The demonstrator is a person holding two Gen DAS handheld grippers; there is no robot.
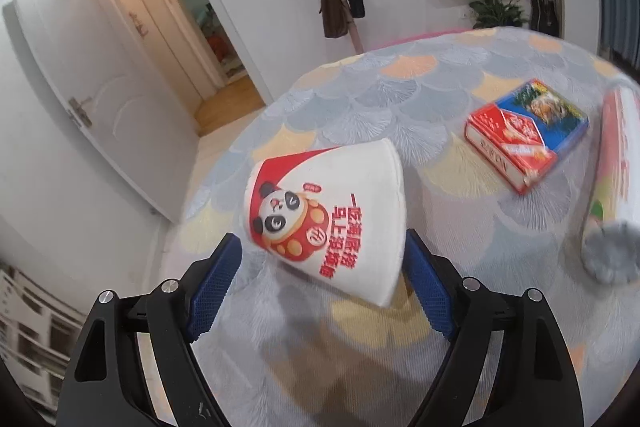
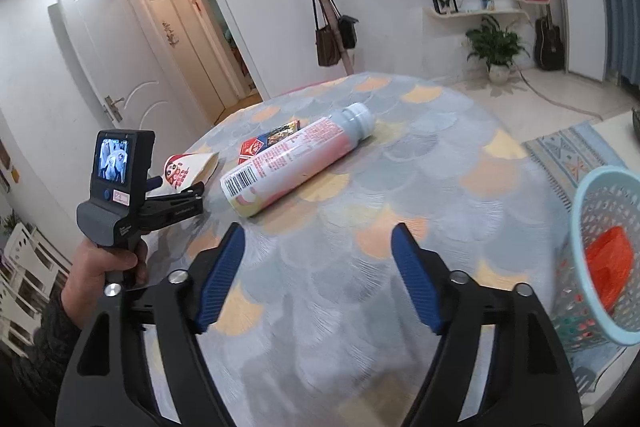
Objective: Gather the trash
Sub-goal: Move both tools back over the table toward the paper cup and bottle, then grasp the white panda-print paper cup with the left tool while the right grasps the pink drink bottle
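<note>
patterned surface (image 2: 420,155): left hand-held gripper (image 1: 324,255) pinching cup (image 1: 328,215); right hand-held gripper (image 2: 318,247) spread, bottle (image 2: 298,163) ahead-left, lying diagonal.

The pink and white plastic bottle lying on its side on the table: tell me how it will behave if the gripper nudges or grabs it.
The pink and white plastic bottle lies on its round side, so a sideways nudge would probably roll it across the patterned tablecloth. Its smooth label looks somewhat slippery. It is uncapped and possibly empty, so probably light; the right gripper is open above the cloth.
</note>
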